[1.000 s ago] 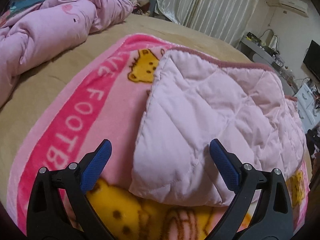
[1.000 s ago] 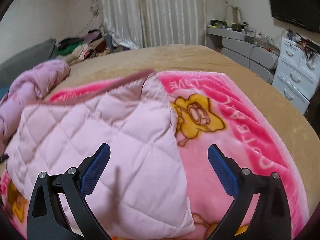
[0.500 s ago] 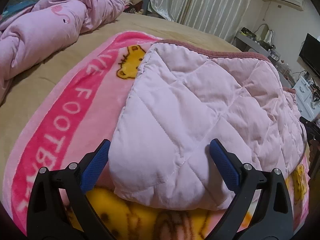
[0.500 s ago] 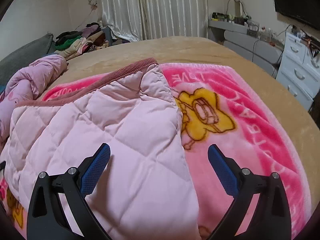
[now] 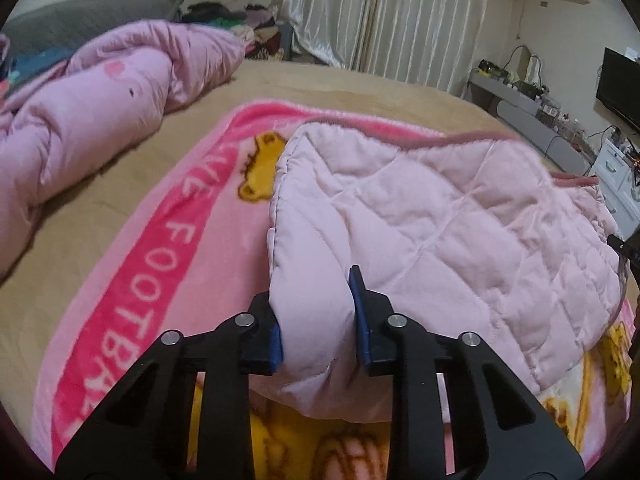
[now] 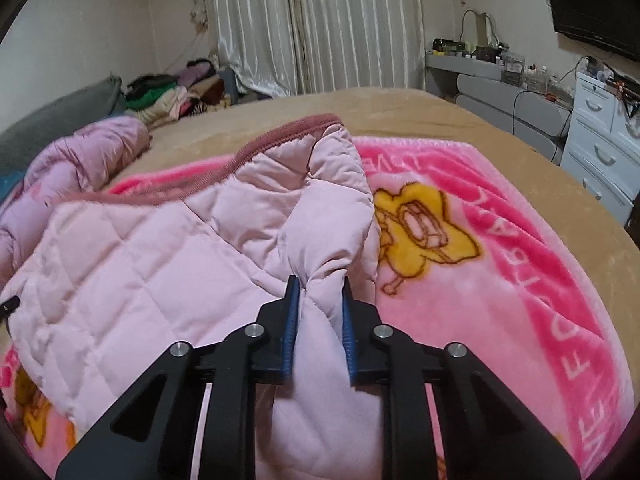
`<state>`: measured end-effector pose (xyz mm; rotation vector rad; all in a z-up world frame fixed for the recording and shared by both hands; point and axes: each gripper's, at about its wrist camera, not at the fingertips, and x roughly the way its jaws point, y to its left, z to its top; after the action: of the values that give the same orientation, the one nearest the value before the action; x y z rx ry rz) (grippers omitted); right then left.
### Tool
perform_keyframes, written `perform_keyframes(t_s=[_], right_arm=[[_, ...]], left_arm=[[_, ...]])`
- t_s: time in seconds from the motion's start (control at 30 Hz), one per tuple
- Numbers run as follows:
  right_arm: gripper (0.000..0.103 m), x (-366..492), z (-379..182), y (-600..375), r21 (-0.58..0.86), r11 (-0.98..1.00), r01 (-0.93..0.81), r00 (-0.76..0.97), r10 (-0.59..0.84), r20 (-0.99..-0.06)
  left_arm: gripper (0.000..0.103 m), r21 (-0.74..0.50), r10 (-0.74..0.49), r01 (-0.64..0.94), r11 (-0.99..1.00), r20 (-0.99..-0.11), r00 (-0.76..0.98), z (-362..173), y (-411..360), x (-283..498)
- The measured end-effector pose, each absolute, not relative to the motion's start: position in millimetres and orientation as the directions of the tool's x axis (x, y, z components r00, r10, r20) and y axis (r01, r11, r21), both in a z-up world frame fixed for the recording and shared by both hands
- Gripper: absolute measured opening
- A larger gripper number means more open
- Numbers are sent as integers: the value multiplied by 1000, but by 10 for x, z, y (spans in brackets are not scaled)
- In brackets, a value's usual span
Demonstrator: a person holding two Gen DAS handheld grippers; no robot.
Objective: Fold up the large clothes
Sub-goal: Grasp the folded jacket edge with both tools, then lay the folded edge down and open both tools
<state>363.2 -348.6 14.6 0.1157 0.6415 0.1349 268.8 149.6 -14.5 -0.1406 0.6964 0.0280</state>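
Observation:
A pale pink quilted jacket (image 5: 440, 232) with a dark pink knit hem lies on a pink cartoon fleece blanket (image 5: 160, 248) on the bed. My left gripper (image 5: 316, 316) is shut on the jacket's near left corner, cloth bunched between the blue pads. In the right wrist view the jacket (image 6: 152, 264) fills the left and middle. My right gripper (image 6: 320, 316) is shut on its near right edge, which puckers between the pads. The blanket (image 6: 500, 280) shows to the right.
A crumpled pink duvet (image 5: 92, 120) lies on the tan bed cover (image 5: 320, 88) at the far left. Curtains (image 6: 320, 24), a clothes pile (image 6: 168, 96), a grey desk (image 6: 500, 84) and white drawers (image 6: 600, 140) stand beyond the bed.
Both grippers moved forward onto the jacket's near edge and closed on it; they were wide open and empty before. The gripped cloth is now bunched and slightly lifted.

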Motion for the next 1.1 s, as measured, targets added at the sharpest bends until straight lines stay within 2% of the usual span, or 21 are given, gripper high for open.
perform_keyframes(t_s=[0.2, 0.37, 0.63, 0.8, 1.0, 1.1], right_arm=[[14, 3535, 494, -3570, 217, 971, -97, 841, 196, -505], [13, 3740, 633, -3584, 251, 965, -76, 852, 193, -486], [13, 4227, 281, -3634, 294, 954, 59, 836, 114, -538], [13, 4357, 74, -3635, 273, 954, 121, 816, 60, -574], [13, 4406, -198, -3739, 264, 948, 179, 789, 22, -613], [13, 4435, -335, -3734, 247, 948, 202, 775, 0, -632]], left_arm=[[17, -101, -5, -62, 993, -562, 827, 180, 1383, 2704], [17, -58, 29, -73, 996, -546, 837, 305, 1289, 2938], [17, -15, 83, -112, 994, -581, 810, 177, 1303, 3383], [17, -16, 92, -129, 992, -613, 785, 48, 1293, 3657], [18, 74, 139, -119, 990, -636, 759, -95, 1129, 3936], [20, 167, 186, -99, 981, -669, 720, -365, 1022, 4089]])
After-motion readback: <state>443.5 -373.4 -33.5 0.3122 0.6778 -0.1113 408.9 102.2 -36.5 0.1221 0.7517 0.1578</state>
